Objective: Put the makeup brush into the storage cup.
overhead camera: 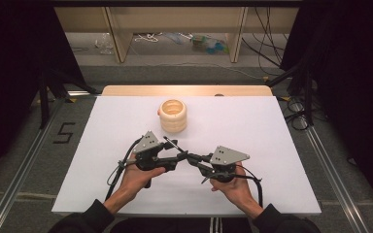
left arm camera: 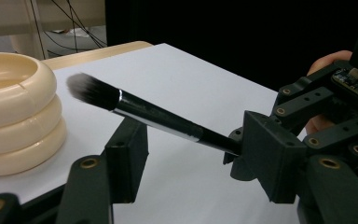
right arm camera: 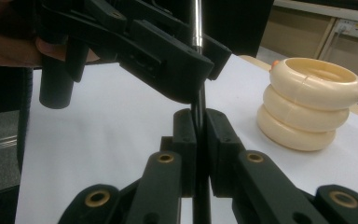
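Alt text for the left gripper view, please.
A black-handled makeup brush with a dark, white-tipped bristle head is clamped at its handle end by the right gripper, above the white table. The left gripper sits open beneath it; a cream ribbed ring-stack cup stands left.

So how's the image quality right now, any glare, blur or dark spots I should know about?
High view: the white table is evenly lit, the surroundings fall to black, and a warm glow sits at its far edge behind the cream holder. Left gripper view: the makeup brush is sharp, with a highlight along its handle, and the near claw parts are soft. Right gripper view: the right claw is slightly blurred.
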Demonstrator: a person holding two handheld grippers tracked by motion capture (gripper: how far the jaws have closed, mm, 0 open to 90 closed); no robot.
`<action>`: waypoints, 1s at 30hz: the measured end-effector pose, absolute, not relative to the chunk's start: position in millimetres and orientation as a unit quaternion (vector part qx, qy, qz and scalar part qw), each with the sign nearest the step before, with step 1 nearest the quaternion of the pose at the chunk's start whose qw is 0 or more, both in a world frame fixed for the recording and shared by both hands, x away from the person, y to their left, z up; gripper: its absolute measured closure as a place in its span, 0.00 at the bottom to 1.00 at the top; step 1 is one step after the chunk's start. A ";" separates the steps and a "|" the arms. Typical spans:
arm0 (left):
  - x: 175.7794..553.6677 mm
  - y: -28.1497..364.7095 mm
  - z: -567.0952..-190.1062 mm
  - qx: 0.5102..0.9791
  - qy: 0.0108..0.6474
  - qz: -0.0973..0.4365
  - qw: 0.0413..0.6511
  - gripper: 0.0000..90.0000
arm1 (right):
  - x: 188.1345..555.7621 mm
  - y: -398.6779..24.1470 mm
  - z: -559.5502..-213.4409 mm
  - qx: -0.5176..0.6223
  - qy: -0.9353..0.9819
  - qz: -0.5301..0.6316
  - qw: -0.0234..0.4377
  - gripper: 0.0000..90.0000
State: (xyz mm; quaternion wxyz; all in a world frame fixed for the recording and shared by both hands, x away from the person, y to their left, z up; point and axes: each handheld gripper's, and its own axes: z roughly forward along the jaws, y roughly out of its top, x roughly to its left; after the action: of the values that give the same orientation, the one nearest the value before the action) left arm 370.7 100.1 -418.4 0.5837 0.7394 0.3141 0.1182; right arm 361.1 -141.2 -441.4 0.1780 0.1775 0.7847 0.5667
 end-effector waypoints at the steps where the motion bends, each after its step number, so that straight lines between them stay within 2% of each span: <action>1: 370.6 100.0 -418.3 0.739 0.314 0.118 0.584 0.49 | 361.2 -141.1 -441.4 0.177 0.785 0.567 0.176 0.93; 15: 370.8 101.1 -419.2 0.733 0.312 0.101 0.596 0.60 | 361.6 -140.7 -442.0 0.173 0.785 0.569 0.173 0.93; 30: 374.3 105.9 -422.9 0.710 0.315 0.042 0.628 0.77 | 361.0 -140.1 -442.8 0.172 0.790 0.563 0.173 0.93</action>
State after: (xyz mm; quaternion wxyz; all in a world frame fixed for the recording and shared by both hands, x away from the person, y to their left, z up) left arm 374.3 105.9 -422.9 0.6282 0.7103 0.3148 0.0420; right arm 361.0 -140.1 -442.8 0.1733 0.1721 0.7898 0.5626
